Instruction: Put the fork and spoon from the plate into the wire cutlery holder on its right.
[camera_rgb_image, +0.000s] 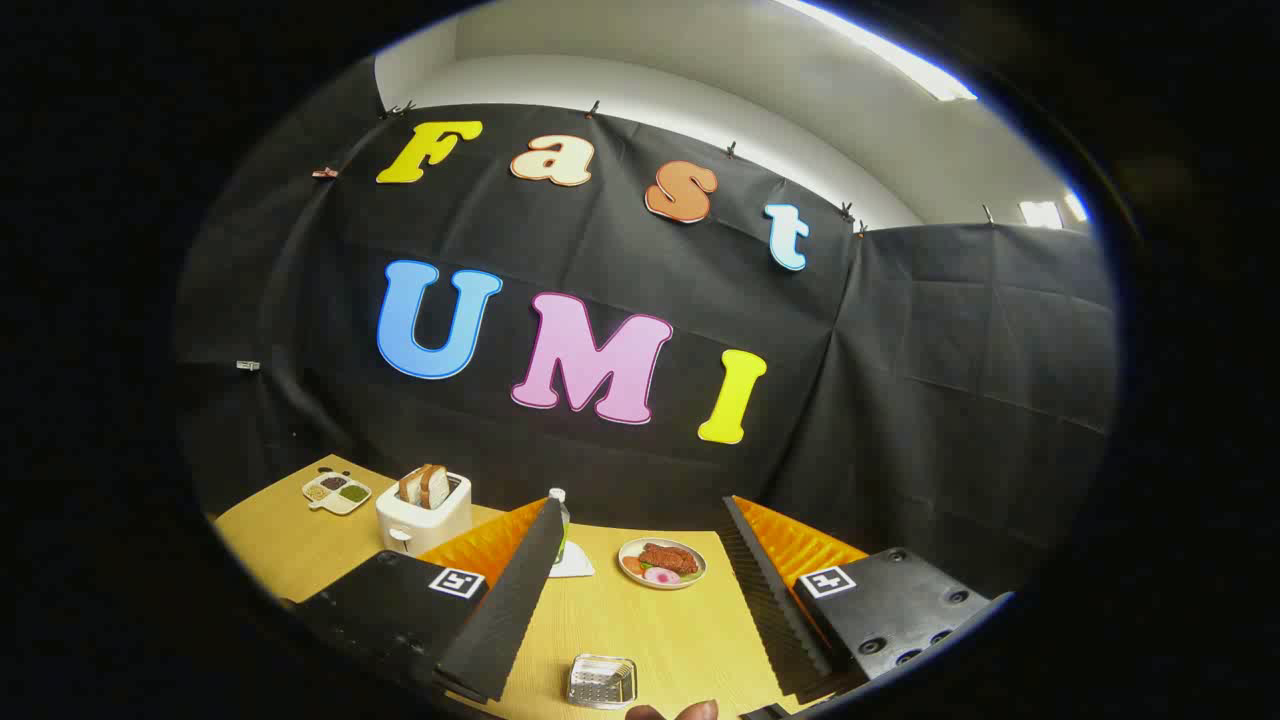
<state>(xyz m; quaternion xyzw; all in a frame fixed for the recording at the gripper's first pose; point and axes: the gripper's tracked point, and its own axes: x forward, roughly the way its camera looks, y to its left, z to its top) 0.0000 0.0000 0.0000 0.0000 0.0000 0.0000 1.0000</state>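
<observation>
Tool (640, 590) held with fingers apart above surface (650, 630); plate of food (661, 563) beyond fingertips, small metal tray (602, 682) between them.

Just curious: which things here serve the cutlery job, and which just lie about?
Job: open gripper, fingers holding nothing; possibly plate of food, small metal basket.
Lying about: toaster with bread, compartment dish, bottle.
</observation>
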